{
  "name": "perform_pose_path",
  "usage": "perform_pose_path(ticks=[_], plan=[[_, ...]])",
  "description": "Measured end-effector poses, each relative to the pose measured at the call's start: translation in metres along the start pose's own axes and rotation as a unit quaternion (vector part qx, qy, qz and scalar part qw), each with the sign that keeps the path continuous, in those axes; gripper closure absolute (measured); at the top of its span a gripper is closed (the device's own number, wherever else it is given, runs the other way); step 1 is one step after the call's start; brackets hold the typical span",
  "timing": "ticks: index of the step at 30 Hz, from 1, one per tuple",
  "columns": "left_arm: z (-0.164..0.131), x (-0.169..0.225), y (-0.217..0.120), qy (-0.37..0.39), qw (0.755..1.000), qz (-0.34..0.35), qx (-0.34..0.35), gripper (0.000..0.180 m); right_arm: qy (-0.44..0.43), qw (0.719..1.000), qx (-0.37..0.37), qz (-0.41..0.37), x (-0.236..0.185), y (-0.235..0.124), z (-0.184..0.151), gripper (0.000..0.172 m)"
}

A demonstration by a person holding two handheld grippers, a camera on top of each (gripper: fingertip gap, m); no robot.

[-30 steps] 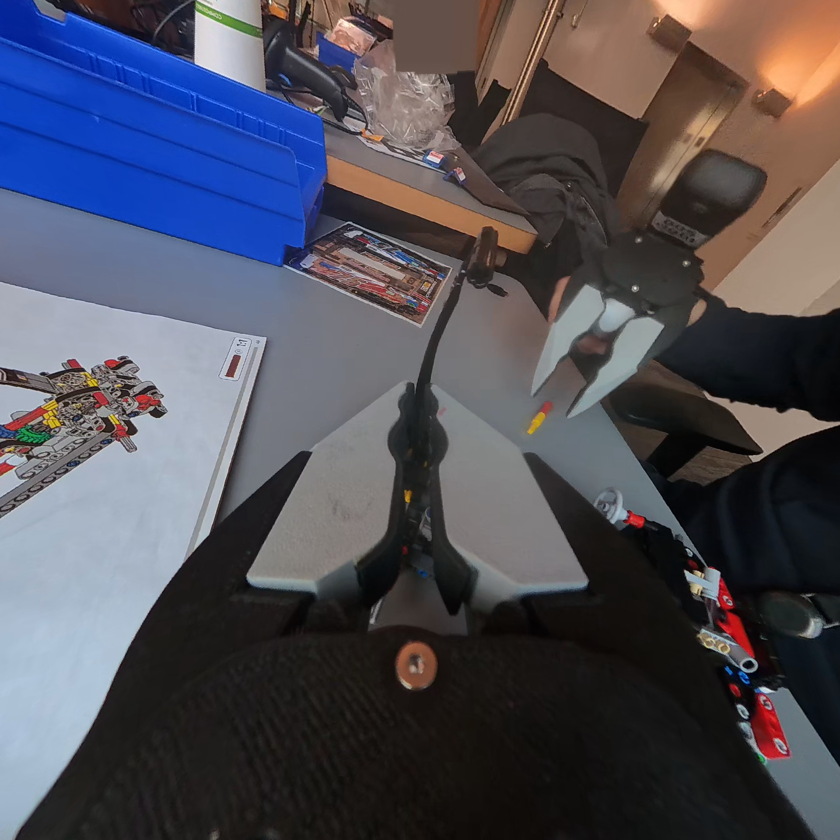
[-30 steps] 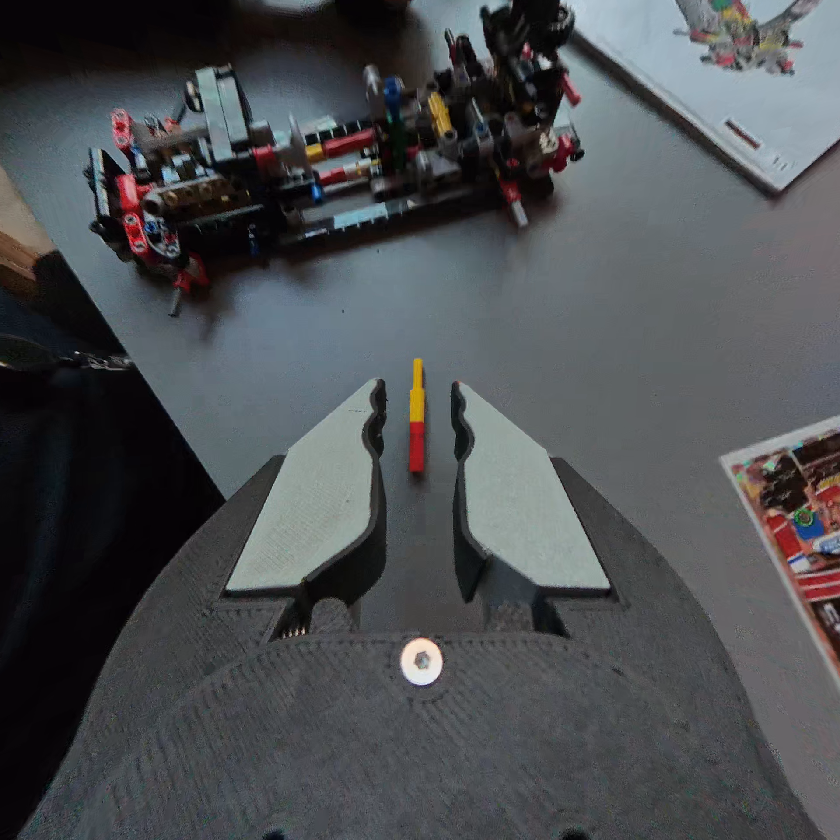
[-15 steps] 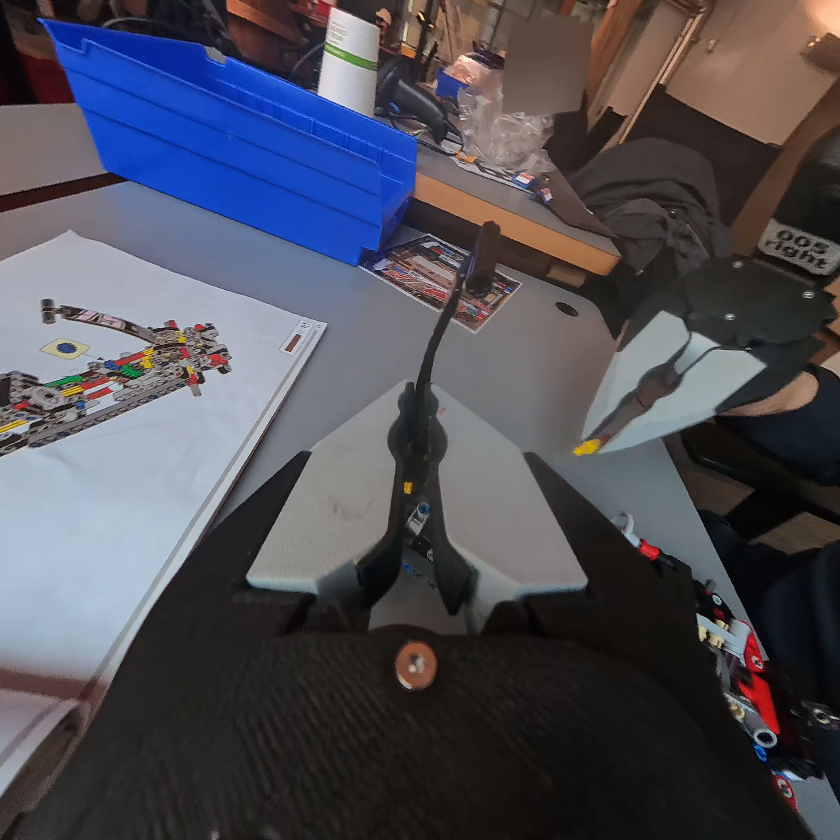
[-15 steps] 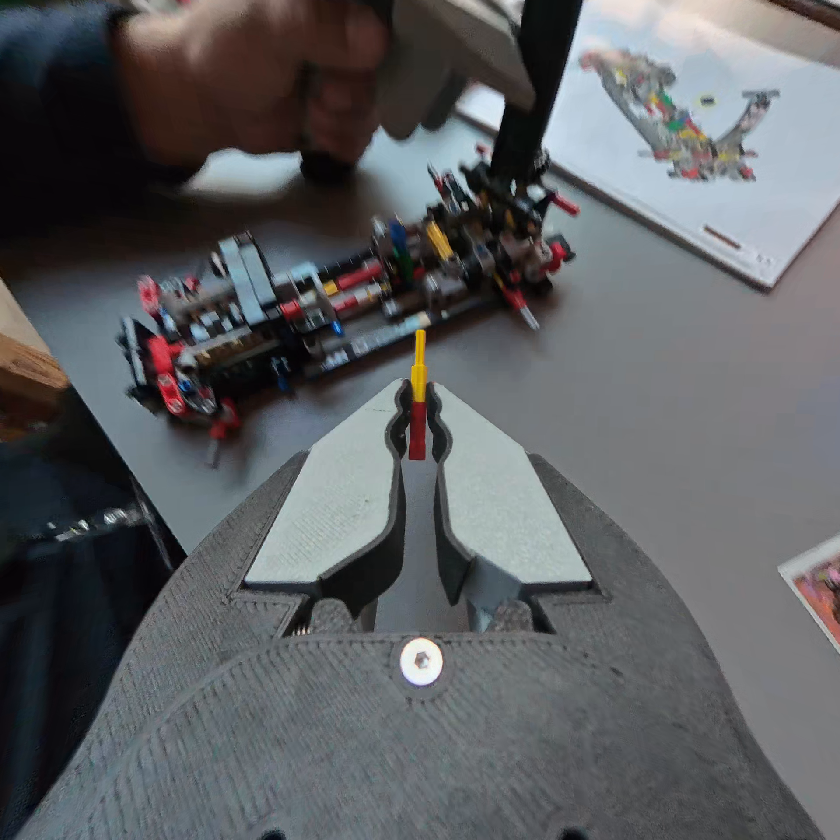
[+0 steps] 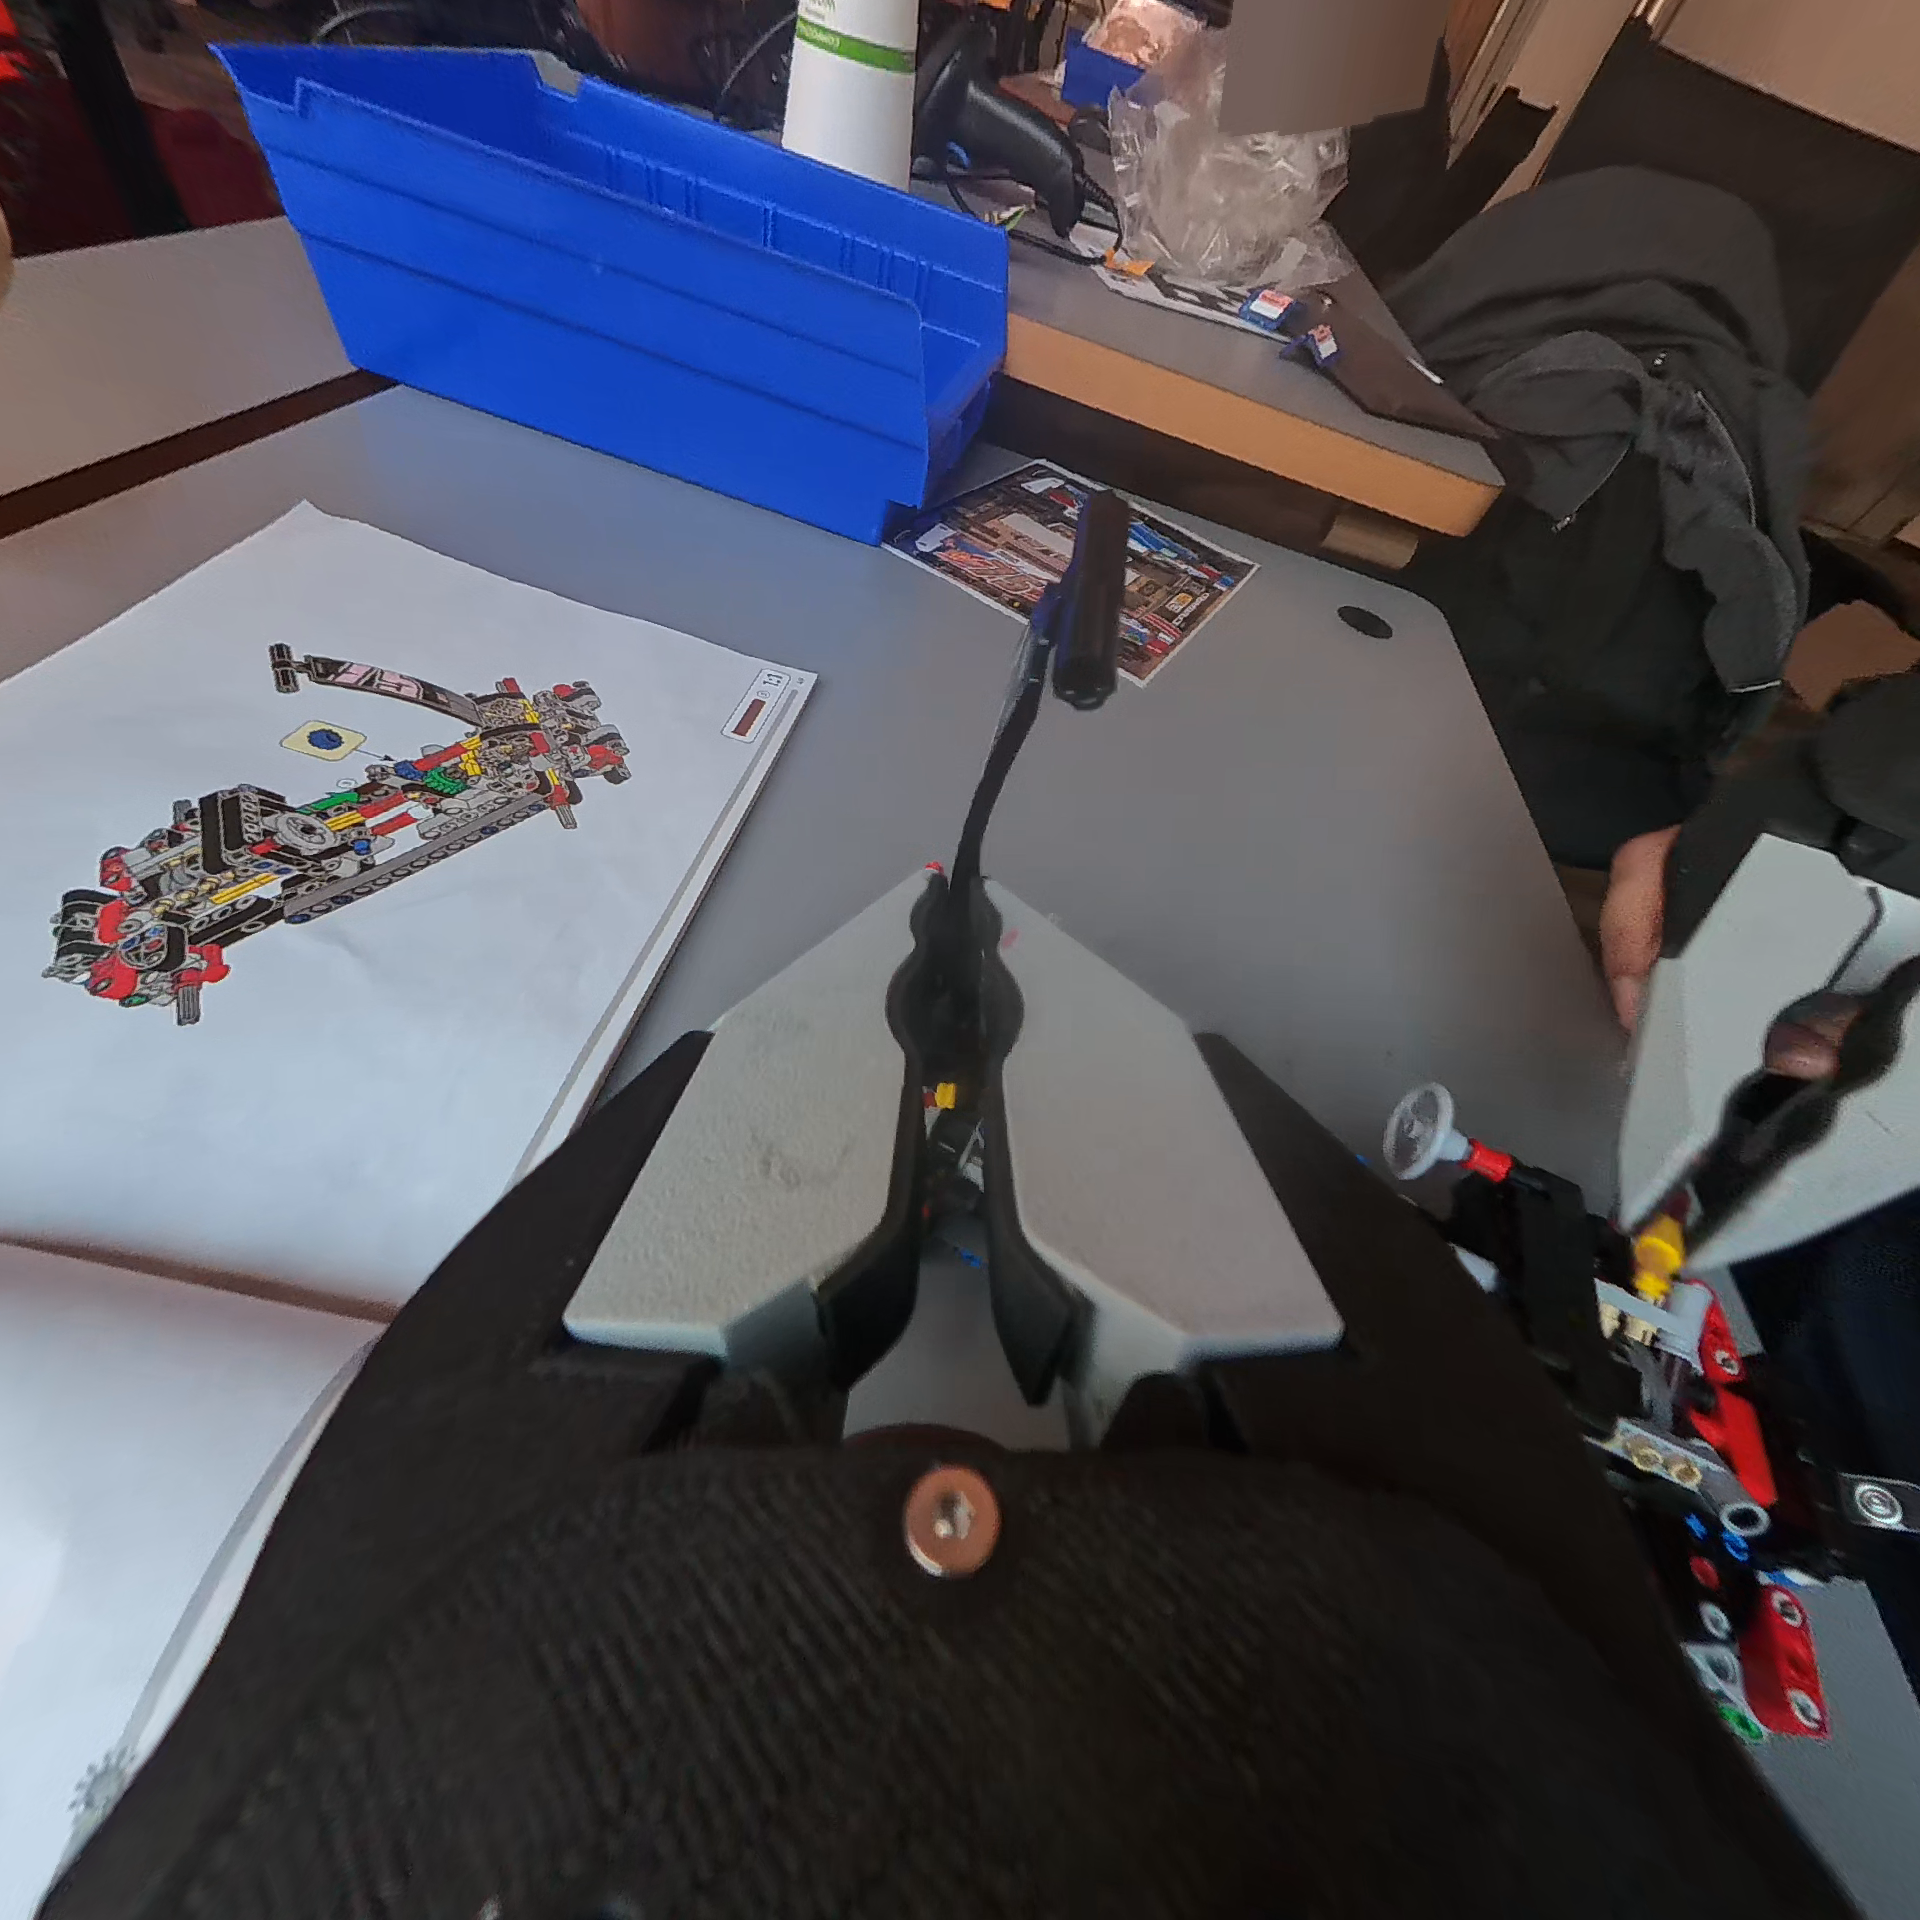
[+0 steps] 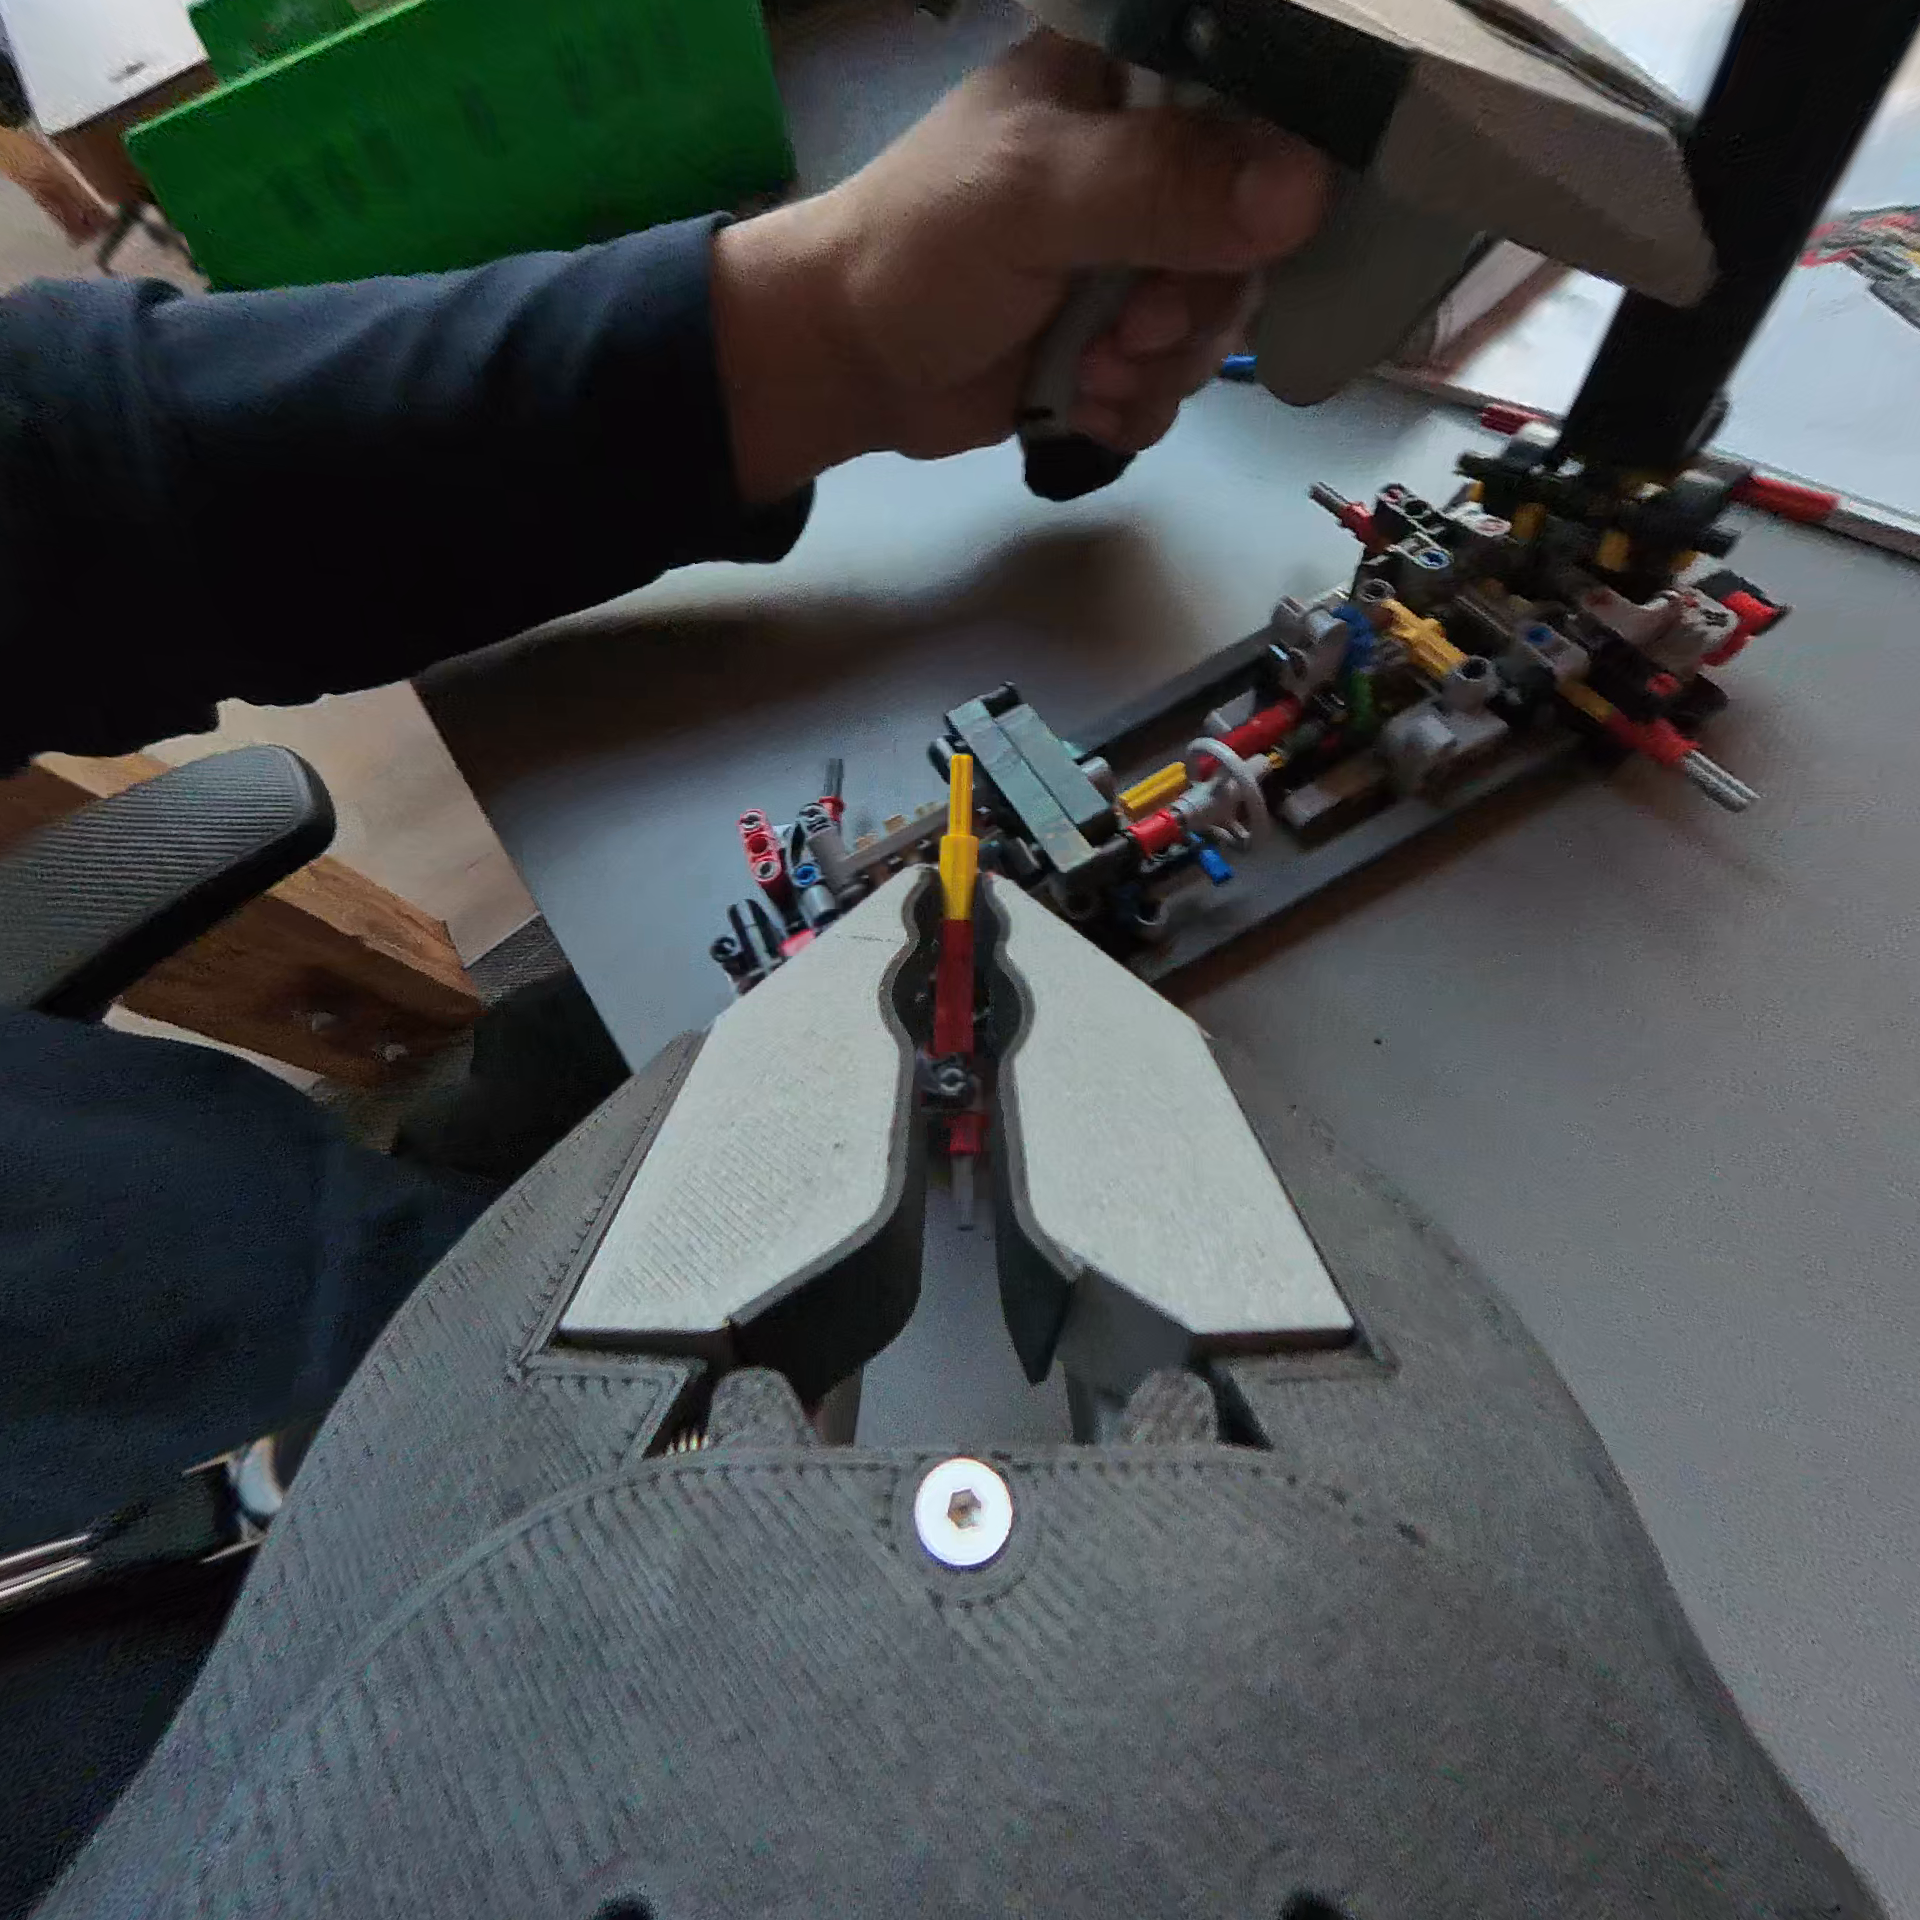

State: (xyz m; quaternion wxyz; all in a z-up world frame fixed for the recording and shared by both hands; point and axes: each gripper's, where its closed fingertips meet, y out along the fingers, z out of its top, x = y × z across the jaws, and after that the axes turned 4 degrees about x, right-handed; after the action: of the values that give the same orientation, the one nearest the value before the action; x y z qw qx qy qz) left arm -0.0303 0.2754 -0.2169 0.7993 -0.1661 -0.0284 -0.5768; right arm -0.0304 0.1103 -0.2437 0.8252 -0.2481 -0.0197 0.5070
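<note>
Pinching a small, light, rigid red-and-yellow pin (image 6: 954, 914) by its red half, the right gripper (image 6: 954, 894) hovers above the brick model (image 6: 1403, 717); the left gripper (image 5: 956, 904) clamps the model's thin black arm (image 5: 997, 769).

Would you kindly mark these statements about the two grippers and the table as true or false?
1. The right gripper is shut on a red and yellow pin. True.
2. The pin's yellow end is buried deep between the fingers. False: the yellow end sticks out past the fingertips.
3. The left gripper is shut on a thin black curved piece. True.
4. The blue bin stands on the instruction sheet. False: it stands on the table beyond the sheet.
5. The toy-brick model hangs in the air between the grippers. False: it lies on the table.
</note>
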Motion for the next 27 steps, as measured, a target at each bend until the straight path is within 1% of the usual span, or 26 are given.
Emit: perform_pose_path(ticks=[4,8,12,18,20,21,24,25,27], plan=[[-0.002,-0.001,-0.006,-0.006,1.0,0.019,0.003,0.18,-0.012,1.0,-0.003,-0.003,0.01,0.002,0.004,0.168],[-0.003,-0.006,-0.014,-0.017,0.999,0.043,0.005,0.179,-0.052,0.998,-0.025,-0.016,0.012,0.006,0.007,0.168],[-0.003,-0.017,-0.024,-0.036,0.996,0.082,0.01,0.179,-0.082,0.995,-0.043,-0.031,0.024,0.006,0.009,0.168],[-0.004,-0.035,-0.046,-0.083,0.982,0.167,0.034,0.174,-0.108,0.992,-0.053,-0.049,0.062,0.013,0.02,0.168],[-0.004,-0.037,-0.054,-0.093,0.978,0.183,0.04,0.176,-0.127,0.987,-0.073,-0.064,0.082,0.017,0.022,0.168],[-0.004,-0.038,-0.057,-0.1,0.976,0.19,0.044,0.176,-0.13,0.986,-0.087,-0.052,0.086,0.021,0.021,0.168],[-0.006,-0.044,-0.068,-0.111,0.969,0.217,0.052,0.176,-0.125,0.987,-0.089,-0.04,0.09,0.025,0.027,0.168],[-0.006,-0.045,-0.07,-0.114,0.968,0.218,0.056,0.176,-0.11,0.99,-0.079,-0.03,0.088,0.024,0.032,0.168],[-0.007,-0.045,-0.072,-0.122,0.968,0.21,0.063,0.176,-0.054,0.997,-0.06,0.017,0.079,0.02,0.037,0.168]])
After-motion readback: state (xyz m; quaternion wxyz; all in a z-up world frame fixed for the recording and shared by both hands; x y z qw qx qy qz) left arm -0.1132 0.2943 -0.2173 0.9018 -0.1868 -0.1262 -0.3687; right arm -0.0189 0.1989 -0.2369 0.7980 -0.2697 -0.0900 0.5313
